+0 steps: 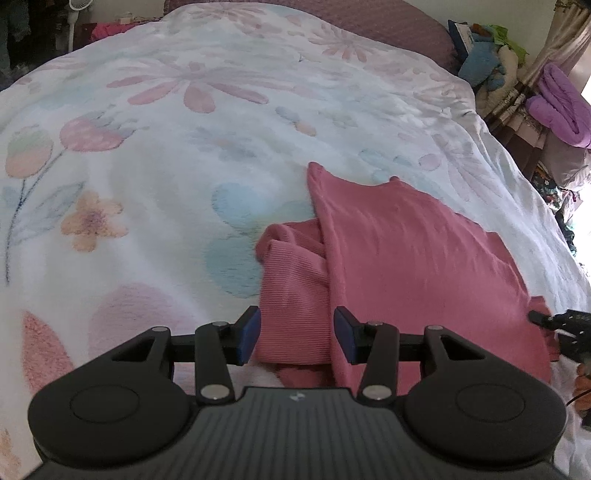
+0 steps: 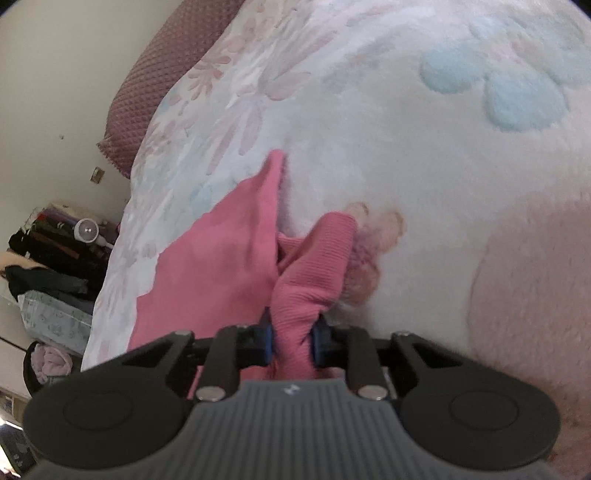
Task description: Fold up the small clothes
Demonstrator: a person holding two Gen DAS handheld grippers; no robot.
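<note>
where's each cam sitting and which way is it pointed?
Left wrist: rides the left claw, looking forward across the floral blanket; its open fingers straddle the pink garment; the other claw's tip shows at right.
Right wrist: rides the right claw, tilted view along the bed edge toward a wall; fingers pinch bunched ribbed pink fabric.
Shared: garment, blanket, maroon pillow.

Left gripper (image 1: 296, 334): jaws spread wide, blue pads (image 1: 250, 332) clear of contact, pointing toward 12 o'clock. Right gripper (image 2: 291, 341): jaws clamped on pink garment (image 2: 310, 280).
</note>
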